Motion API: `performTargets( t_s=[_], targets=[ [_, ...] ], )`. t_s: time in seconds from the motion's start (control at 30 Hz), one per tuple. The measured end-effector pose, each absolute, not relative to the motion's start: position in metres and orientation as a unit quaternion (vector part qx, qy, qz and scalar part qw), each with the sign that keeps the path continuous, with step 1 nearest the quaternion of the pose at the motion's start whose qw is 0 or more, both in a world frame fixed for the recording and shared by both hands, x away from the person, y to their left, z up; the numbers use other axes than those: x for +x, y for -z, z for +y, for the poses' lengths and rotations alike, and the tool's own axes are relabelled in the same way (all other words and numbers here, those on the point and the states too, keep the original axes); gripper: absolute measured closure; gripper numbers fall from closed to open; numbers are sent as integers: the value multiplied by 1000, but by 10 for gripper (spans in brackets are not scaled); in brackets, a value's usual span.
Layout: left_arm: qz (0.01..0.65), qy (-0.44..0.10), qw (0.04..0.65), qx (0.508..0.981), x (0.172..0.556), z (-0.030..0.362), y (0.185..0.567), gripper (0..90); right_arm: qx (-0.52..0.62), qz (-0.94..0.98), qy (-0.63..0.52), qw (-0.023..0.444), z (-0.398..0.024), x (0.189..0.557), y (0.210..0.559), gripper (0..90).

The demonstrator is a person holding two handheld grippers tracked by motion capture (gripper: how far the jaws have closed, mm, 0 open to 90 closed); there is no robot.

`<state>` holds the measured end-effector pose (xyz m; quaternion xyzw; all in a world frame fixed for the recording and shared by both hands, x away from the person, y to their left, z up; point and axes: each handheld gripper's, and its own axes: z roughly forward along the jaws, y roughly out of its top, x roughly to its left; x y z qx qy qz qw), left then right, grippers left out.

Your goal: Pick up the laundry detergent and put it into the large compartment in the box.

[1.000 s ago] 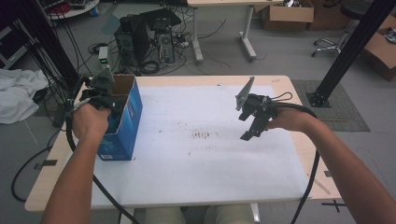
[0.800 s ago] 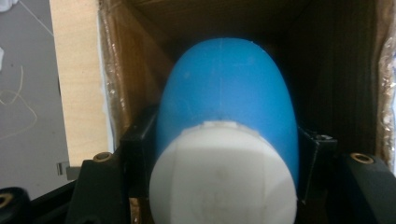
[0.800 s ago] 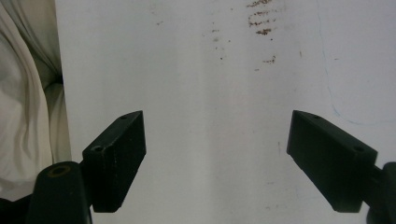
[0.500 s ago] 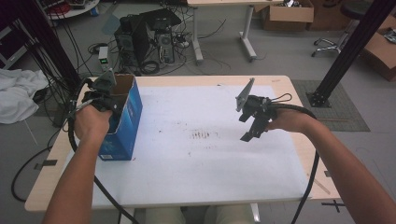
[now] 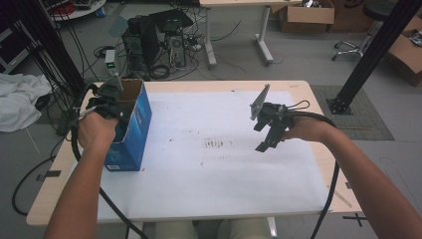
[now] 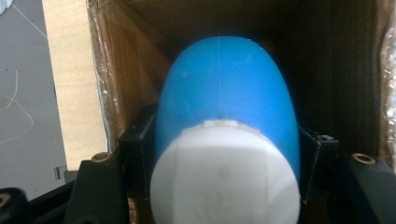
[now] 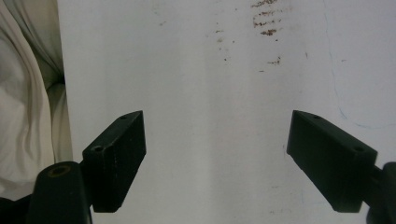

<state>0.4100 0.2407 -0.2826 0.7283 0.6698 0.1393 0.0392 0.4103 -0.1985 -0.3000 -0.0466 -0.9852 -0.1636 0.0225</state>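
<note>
My left gripper (image 5: 112, 105) reaches down into the open top of a blue cardboard box (image 5: 133, 130) at the table's left edge. In the left gripper view, the left gripper (image 6: 224, 147) has its pads against both sides of a blue bottle (image 6: 226, 84) with a white cap (image 6: 224, 182), inside the brown box walls (image 6: 116, 70). Its jaws have just been opening slightly, with the bottle still between them. My right gripper (image 5: 267, 135) hovers over the right half of the table, tilted downward. The right gripper (image 7: 215, 154) stands wide open over the white sheet with nothing between its jaws.
The white sheet (image 5: 214, 194) on the wooden table bears small brown marks (image 5: 216, 144) at its middle. Beyond the far edge are a computer tower (image 5: 149, 45), cables and desk legs. A white cloth (image 5: 17, 102) lies left; a black post (image 5: 370, 55) stands right.
</note>
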Motion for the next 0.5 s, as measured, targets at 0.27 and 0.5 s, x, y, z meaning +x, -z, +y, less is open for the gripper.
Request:
performTargets(
  t_s=[0.27,0.5],
  targets=[
    [666,-152,51,729,408,240,278,326,-46,-985,164,24,-198,410,300,196],
    [663,-161,62,729,406,239,266,314,-47,-985,164,24,-198,409,300,197]
  ],
)
